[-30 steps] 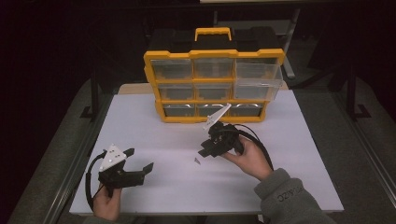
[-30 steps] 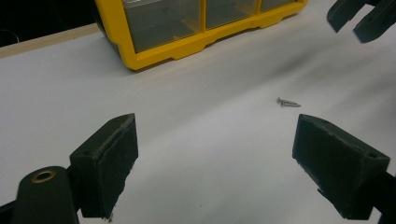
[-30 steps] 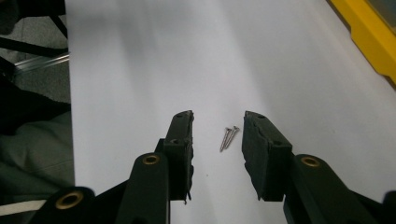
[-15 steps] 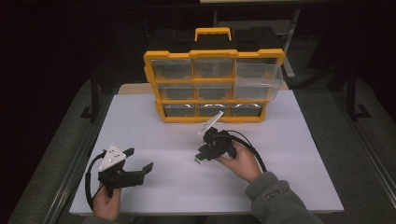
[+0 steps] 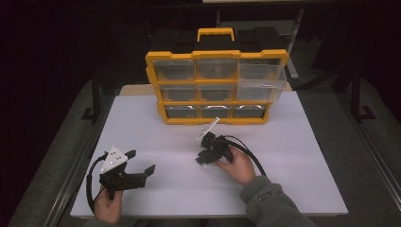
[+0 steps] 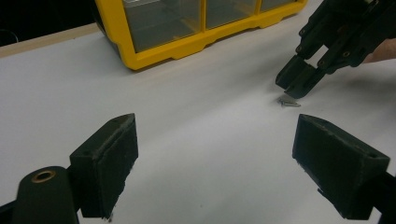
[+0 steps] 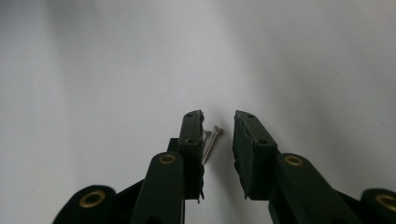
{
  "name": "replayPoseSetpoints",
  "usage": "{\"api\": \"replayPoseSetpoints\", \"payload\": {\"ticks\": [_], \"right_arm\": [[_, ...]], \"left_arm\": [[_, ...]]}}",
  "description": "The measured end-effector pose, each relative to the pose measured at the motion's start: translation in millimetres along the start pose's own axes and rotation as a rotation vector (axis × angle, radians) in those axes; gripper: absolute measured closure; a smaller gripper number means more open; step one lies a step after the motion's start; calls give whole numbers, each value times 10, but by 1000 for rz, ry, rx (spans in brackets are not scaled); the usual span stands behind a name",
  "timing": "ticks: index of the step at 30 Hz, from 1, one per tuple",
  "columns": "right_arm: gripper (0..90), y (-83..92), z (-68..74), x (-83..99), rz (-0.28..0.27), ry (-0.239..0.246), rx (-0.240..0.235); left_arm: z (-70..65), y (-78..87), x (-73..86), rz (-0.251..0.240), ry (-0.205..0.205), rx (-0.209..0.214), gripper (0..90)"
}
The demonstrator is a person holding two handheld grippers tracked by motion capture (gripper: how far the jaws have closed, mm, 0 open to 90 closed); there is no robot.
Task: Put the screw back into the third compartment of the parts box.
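closing right tool (image 7: 218,123) lowered around screws (image 7: 209,142) on table (image 5: 302,142), not yet gripping; left tool (image 5: 142,163) released, unmoved.

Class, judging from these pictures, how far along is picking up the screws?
Done: the right gripper is lowered over the small silver screws on the white table, jaws just closing around them. In hand: nothing gripped yet. Left: clamp, lift, perhaps carry to the yellow drawer organiser. Left gripper waits open.

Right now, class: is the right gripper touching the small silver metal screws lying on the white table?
Cannot tell. In the right gripper view the small silver metal screws lie between the right gripper's closing jaws, tight against one jaw, gap on the other side.
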State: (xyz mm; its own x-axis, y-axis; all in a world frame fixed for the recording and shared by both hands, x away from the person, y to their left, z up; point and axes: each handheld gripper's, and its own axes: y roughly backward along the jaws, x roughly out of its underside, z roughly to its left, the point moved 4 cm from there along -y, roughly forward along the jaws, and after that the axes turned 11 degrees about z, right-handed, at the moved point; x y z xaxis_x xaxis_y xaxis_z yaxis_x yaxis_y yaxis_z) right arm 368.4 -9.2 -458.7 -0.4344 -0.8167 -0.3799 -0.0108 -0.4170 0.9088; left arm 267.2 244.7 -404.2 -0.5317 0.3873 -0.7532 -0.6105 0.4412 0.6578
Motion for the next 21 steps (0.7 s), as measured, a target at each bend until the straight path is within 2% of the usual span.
{"api": "replayPoseSetpoints", "payload": {"ticks": [10, 12, 13, 14, 15, 16, 18, 19, 21], "right_arm": [[756, -86, -34, -3, 15, -24, 24], [773, -85, -37, 0, 17, -20, 32], [785, -90, -52, -9, 3, 12, 52], [790, -90, -45, -5, 6, 16, 57], [791, -80, -19, 12, 27, -22, 48], [800, -89, -52, 2, 2, 17, 59], [813, -79, -25, 24, 23, -23, 50], [821, -88, -53, 14, 0, 18, 68], [804, -85, -53, 17, -2, 10, 59]], "left_arm": [[0, 2, -1, 0, 3, 2, 138], [0, -3, 1, -1, 3, 2, 138], [1, -3, 2, 2, 2, 2, 138], [0, -3, 2, 1, 1, 2, 138], [0, 0, 1, -1, 0, 1, 138], [-1, 2, -1, -4, 2, 2, 138], [1, 4, 0, -4, 0, 2, 138], [1, 3, 0, -4, 1, 2, 138], [0, 2, 1, -2, 2, 2, 138]]}}
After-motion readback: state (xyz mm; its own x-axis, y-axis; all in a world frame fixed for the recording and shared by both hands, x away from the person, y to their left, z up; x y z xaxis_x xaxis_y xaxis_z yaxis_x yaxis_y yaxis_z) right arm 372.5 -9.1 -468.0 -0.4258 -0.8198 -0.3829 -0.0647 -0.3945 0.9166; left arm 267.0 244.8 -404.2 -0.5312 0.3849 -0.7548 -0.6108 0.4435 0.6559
